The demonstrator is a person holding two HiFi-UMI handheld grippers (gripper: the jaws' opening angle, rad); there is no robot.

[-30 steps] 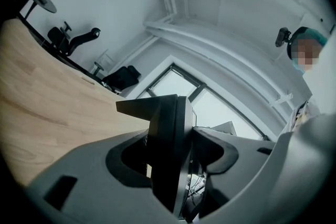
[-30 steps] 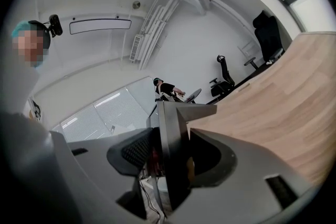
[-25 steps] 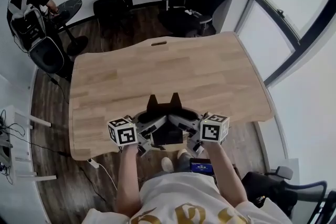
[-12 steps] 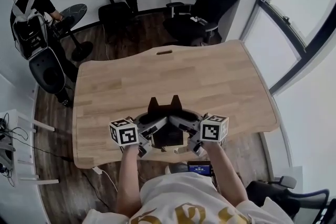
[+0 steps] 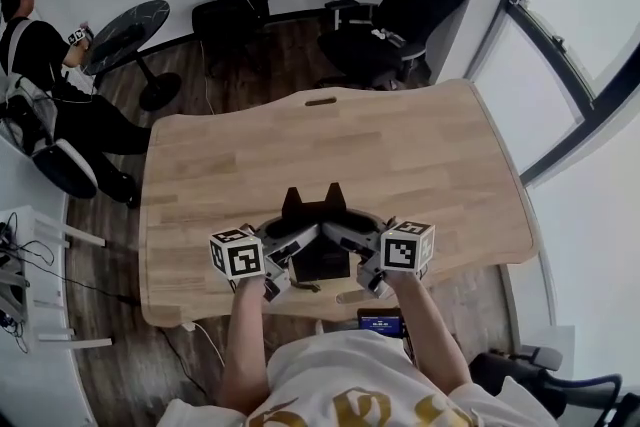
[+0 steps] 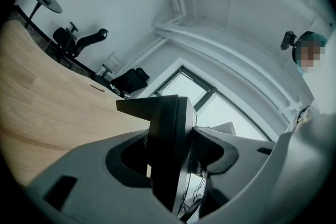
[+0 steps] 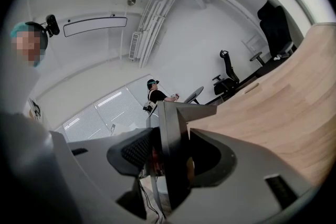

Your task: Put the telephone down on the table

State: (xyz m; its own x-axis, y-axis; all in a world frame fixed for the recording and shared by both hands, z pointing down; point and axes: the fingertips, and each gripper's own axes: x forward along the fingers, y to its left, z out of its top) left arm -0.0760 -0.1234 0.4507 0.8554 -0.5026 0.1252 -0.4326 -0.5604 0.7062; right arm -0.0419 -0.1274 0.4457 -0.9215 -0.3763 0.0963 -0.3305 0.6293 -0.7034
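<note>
Wooden and pale, the big table with wavy edges [image 5: 400,145] fills the middle of what we see from our head. Far on the left, a person in black clothes [image 5: 35,55] sits by a small round dark table [image 5: 125,30]. Behind the big table, black office chairs [image 5: 245,0] stand on a dark wood floor [image 5: 110,205].

Closer to us is our left gripper [image 5: 288,250]. It is grey, with a white cube of black squares on it, and it points in toward the middle. Its two fingers are closed on the left side of the black telephone [image 5: 318,233]. In the left gripper view, the thin black edge of the telephone sits tight between the two grey fingers.

The telephone is between both grippers, over the near edge of the big table, just in front of our body. We cannot tell if it touches the wood.

Our right gripper [image 5: 352,245] looks the same and points in from the other side. Its fingers are closed on the right side of the telephone. The right gripper view shows the telephone pressed between them.

On the right are big windows [image 5: 585,0] with dark frames.
</note>
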